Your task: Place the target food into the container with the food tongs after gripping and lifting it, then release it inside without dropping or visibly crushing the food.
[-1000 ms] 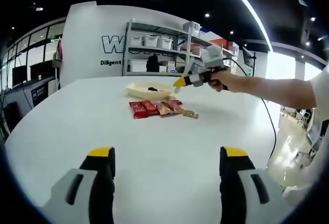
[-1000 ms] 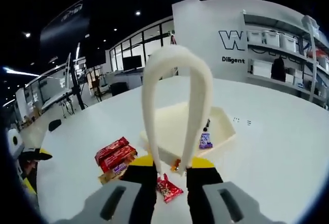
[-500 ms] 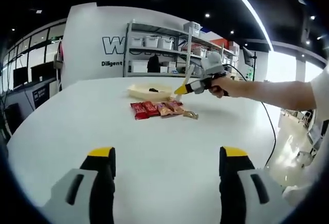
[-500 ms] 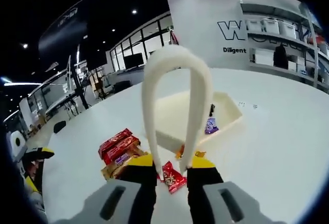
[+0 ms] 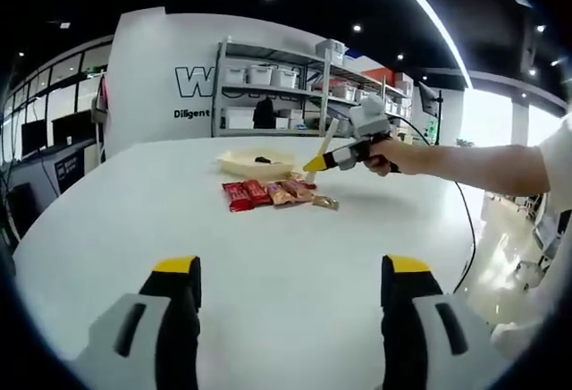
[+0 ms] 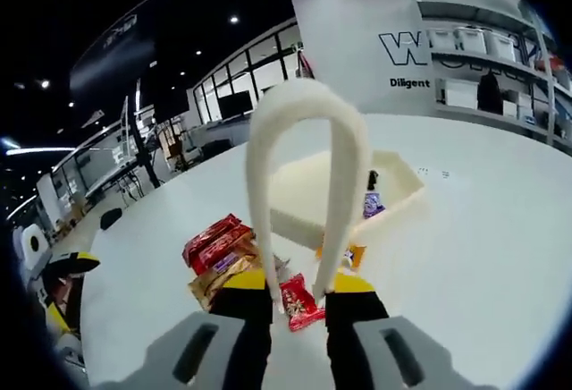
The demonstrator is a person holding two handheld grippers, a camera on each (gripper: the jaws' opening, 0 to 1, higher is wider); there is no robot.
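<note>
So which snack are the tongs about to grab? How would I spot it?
Find the cream tray on the white table. In front of it lies a row of wrapped snacks. The one you want is the small red packet lying apart from the row, right between the tips of the white tongs, nearest the right gripper.

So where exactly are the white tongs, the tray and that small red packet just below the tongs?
food tongs (image 6: 308, 108), right gripper view, on the top of the white loop.
tray (image 6: 308, 195), right gripper view, on its bare pale floor.
red packet (image 6: 298, 301), right gripper view, on the middle of the wrapper.
</note>
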